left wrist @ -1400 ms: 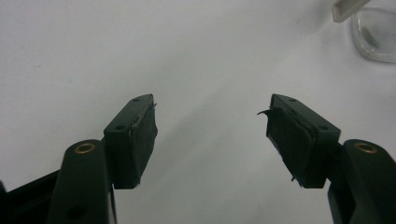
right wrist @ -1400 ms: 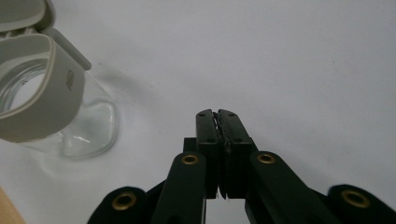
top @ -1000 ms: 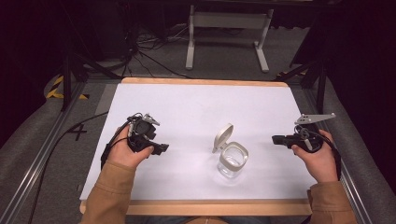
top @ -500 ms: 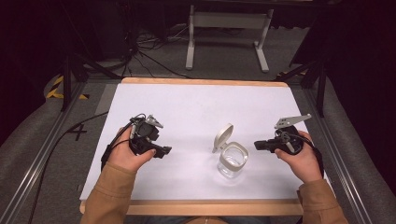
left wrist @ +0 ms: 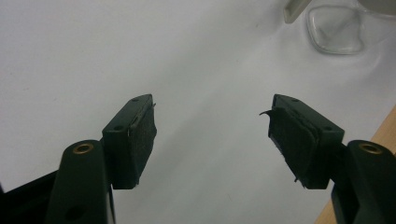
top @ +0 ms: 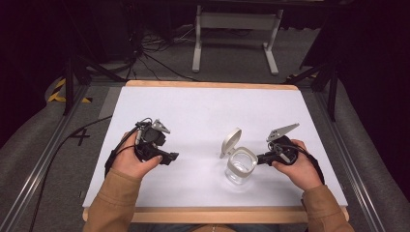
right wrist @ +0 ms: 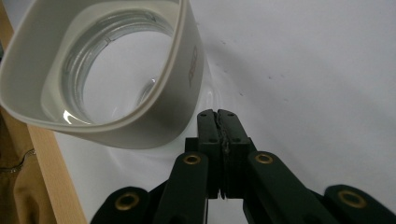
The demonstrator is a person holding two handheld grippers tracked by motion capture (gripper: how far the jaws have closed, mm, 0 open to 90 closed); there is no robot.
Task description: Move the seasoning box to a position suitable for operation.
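Resting beside glass jar (top: 241,166), right gripper (right wrist: 218,116) closed; left gripper (left wrist: 210,135) spread

1. One surface (top: 193,111): a white sheet on a wooden board, filling the middle of the high view.
2. One clear jar (top: 241,166), at lower centre-right of the high view, with a white collar round its mouth.
3. One white lid (top: 230,142), tilted up at the jar's upper-left edge.
4. Two tools: the left tool (top: 170,157) at centre-left, its jaws spread apart; the right tool (top: 261,158) at centre-right beside the jar, its jaws pressed together with nothing between them.
5. Two hands: the left hand (top: 133,162) and the right hand (top: 300,166), one on each tool.
6. Two tan sleeves, at the bottom edge.
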